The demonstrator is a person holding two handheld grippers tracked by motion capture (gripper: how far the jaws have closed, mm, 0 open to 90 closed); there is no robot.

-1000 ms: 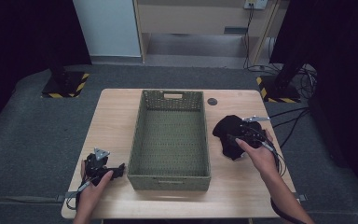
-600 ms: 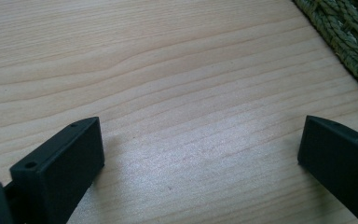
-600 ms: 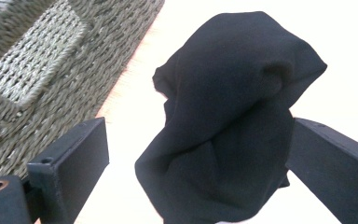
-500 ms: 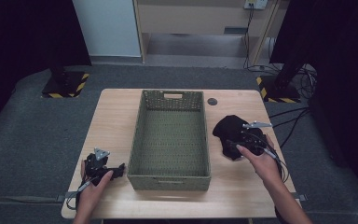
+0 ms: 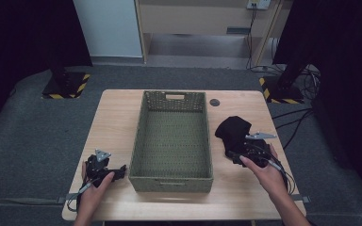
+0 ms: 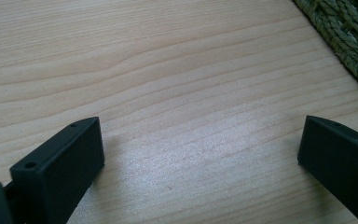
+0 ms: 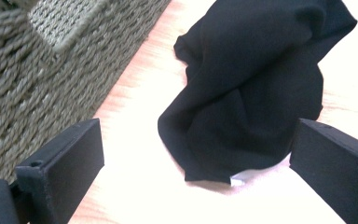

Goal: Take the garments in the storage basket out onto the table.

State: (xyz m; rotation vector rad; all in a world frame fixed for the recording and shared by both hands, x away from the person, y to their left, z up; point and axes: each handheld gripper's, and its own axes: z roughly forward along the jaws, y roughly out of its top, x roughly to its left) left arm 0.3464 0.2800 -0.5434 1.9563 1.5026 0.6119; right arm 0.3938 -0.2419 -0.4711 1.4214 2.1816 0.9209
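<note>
cloth: 1 black cloth, right tabletop | basket: 1, centre | right claw: released, just opening, cloth between jaws | left claw: released, empty

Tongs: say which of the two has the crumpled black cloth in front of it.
The right tongs: the crumpled black cloth lies ahead between their open jaws, beside the green woven basket. The left tongs face bare wooden table.

basket: centre of table | cloth: right of basket | left gripper: left of basket
</note>
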